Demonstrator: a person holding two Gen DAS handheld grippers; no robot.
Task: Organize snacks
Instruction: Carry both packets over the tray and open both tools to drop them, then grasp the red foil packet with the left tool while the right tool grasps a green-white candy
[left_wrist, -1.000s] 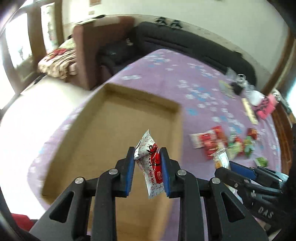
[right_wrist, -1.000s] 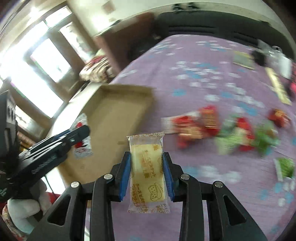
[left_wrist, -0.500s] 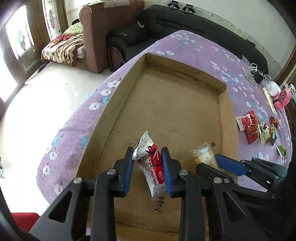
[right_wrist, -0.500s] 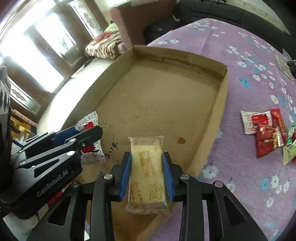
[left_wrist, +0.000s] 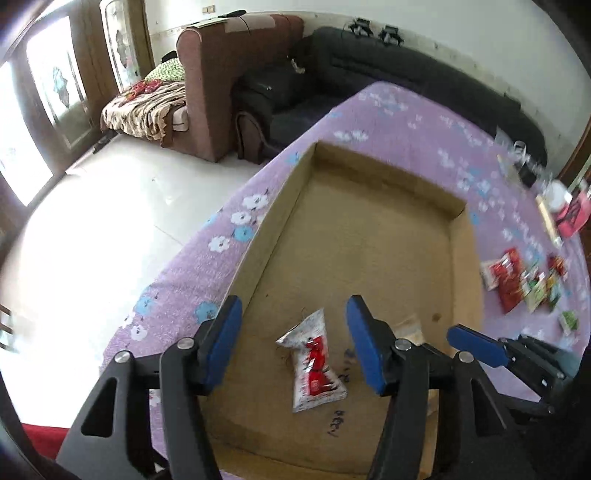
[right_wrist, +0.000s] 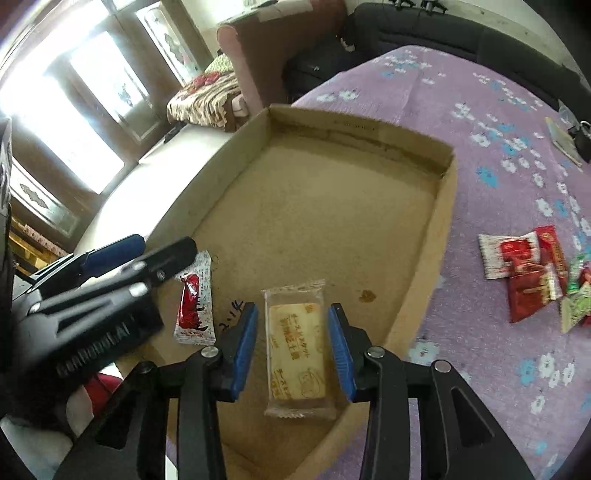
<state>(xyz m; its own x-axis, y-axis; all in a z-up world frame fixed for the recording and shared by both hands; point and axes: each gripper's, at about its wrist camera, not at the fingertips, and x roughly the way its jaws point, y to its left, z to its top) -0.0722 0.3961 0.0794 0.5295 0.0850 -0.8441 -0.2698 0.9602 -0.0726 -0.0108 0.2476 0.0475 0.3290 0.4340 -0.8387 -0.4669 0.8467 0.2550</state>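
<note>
A shallow cardboard box (left_wrist: 384, 173) (right_wrist: 443, 206) lies on the purple flowered tablecloth. On its floor lies a red-and-white snack packet (left_wrist: 314, 365) (right_wrist: 195, 302), below and between the fingers of my left gripper (left_wrist: 294, 306), whose jaws are opening and do not touch it. A yellow biscuit packet (right_wrist: 295, 350) lies flat at the box's near right corner, between the blue pads of my right gripper (right_wrist: 293, 310). Those jaws are opening too, with a gap on each side. Each gripper shows in the other's view: the right gripper (left_wrist: 476, 347), the left gripper (right_wrist: 122, 254).
A pile of several red and green snack packets (left_wrist: 517, 284) (right_wrist: 532, 273) lies on the cloth right of the box. Small items (left_wrist: 565, 210) sit at the table's far right. A dark sofa (left_wrist: 424, 74) and a brown armchair (left_wrist: 221, 74) stand beyond; the floor lies left.
Both grippers came over the box and sank a little. Both have let go: the red-and-white packet and the biscuit packet now lie on the box floor between spread jaws.
</note>
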